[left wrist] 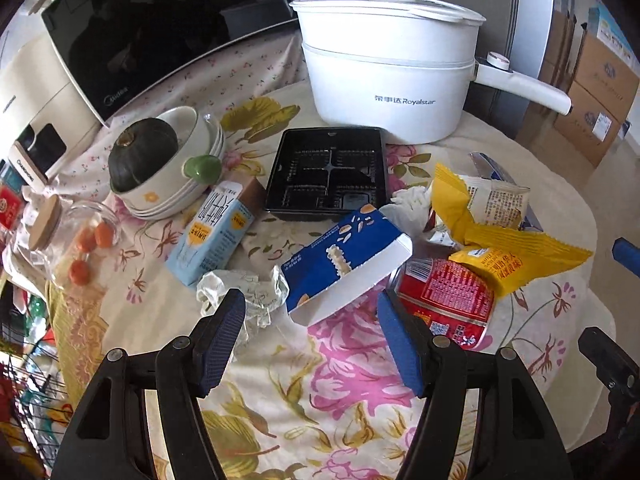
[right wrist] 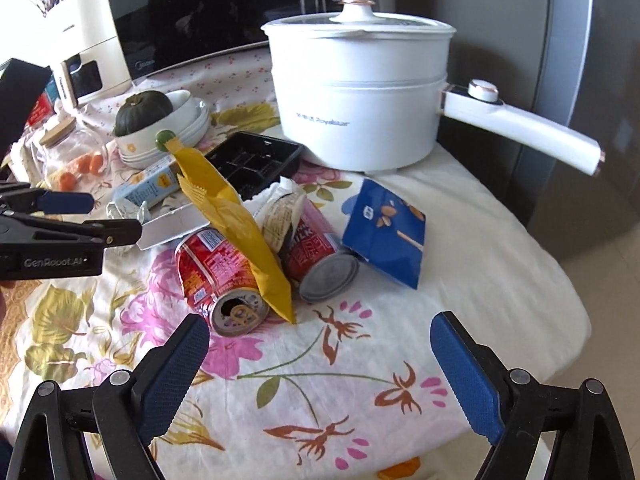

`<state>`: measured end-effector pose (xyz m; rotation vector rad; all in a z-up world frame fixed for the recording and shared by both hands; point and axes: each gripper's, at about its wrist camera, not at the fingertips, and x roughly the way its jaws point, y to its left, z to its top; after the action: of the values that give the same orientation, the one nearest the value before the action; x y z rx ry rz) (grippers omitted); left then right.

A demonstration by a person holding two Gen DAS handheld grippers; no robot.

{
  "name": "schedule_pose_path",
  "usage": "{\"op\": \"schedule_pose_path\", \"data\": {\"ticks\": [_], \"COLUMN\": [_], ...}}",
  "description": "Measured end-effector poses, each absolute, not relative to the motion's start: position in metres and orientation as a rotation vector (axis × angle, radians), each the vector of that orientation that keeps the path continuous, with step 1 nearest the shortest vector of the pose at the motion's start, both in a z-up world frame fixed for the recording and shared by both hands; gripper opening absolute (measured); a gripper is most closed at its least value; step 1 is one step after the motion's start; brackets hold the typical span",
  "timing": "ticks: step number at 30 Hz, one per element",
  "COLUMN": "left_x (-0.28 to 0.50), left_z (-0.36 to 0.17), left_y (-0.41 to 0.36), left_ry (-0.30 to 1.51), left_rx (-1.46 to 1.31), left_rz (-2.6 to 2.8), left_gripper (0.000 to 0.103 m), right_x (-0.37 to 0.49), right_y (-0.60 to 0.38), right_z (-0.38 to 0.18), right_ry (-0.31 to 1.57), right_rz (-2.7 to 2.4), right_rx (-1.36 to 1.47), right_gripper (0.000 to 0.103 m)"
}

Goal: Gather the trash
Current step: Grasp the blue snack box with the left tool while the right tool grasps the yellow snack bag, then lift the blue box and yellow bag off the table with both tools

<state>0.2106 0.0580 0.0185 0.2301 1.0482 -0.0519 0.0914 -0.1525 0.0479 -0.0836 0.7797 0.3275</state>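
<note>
Trash lies on a floral tablecloth. A blue and white carton (left wrist: 344, 266) sits just beyond my open left gripper (left wrist: 310, 306), beside crumpled clear plastic (left wrist: 244, 290). A red can (left wrist: 444, 300), yellow wrappers (left wrist: 516, 252), a milk carton (left wrist: 212, 234) and a black plastic tray (left wrist: 330, 174) lie around. In the right wrist view my right gripper (right wrist: 320, 336) is open and empty, short of two red cans (right wrist: 218, 276) (right wrist: 320, 256), a yellow wrapper (right wrist: 240, 220) and a blue packet (right wrist: 386, 234). The left gripper (right wrist: 80, 216) shows at the left.
A white Royalstar pot (left wrist: 384, 76) with a long handle (right wrist: 520, 132) stands at the back. A stack of bowls holding a dark squash (left wrist: 142, 154), a glass jar (left wrist: 76, 240) and a microwave (left wrist: 132, 36) are to the left. The table edge (right wrist: 560, 280) drops on the right.
</note>
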Motion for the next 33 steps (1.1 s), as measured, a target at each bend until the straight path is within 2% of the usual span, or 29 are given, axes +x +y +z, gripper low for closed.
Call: {"op": "schedule_pose_path", "data": {"ticks": [8, 13, 15, 16, 19, 21, 22, 24, 27, 33], "left_x": [0.232, 0.233, 0.234, 0.235, 0.234, 0.233, 0.232, 0.231, 0.230, 0.226], "left_z": [0.001, -0.002, -0.005, -0.008, -0.013, -0.012, -0.010, -0.007, -0.002, 0.009], "left_y": [0.057, 0.057, 0.056, 0.056, 0.054, 0.053, 0.054, 0.056, 0.059, 0.064], "left_ry": [1.072, 1.066, 1.074, 1.079, 1.086, 1.075, 1.069, 1.061, 1.053, 1.045], "left_rx": [0.301, 0.303, 0.312, 0.316, 0.338, 0.348, 0.345, 0.322, 0.280, 0.194], "left_rz": [-0.088, -0.104, -0.105, -0.108, -0.110, -0.106, -0.104, -0.107, -0.110, -0.141], "left_gripper": [0.071, 0.068, 0.058, 0.055, 0.037, 0.034, 0.030, 0.016, 0.008, 0.004], "right_x": [0.116, 0.133, 0.140, 0.143, 0.149, 0.150, 0.149, 0.144, 0.136, 0.126], "right_y": [-0.124, -0.112, -0.110, -0.108, -0.106, -0.108, -0.109, -0.110, -0.114, -0.127], "right_z": [0.042, 0.041, 0.040, 0.038, 0.033, 0.032, 0.033, 0.038, 0.045, 0.057], "right_ry": [0.767, 0.764, 0.771, 0.777, 0.799, 0.810, 0.809, 0.789, 0.761, 0.754], "right_rz": [0.362, 0.373, 0.375, 0.374, 0.381, 0.393, 0.405, 0.415, 0.413, 0.413], "right_rx": [-0.166, -0.164, -0.154, -0.152, -0.146, -0.125, -0.113, -0.116, -0.124, -0.068], "right_gripper": [0.078, 0.064, 0.052, 0.050, 0.035, 0.015, 0.012, 0.009, 0.007, 0.006]}}
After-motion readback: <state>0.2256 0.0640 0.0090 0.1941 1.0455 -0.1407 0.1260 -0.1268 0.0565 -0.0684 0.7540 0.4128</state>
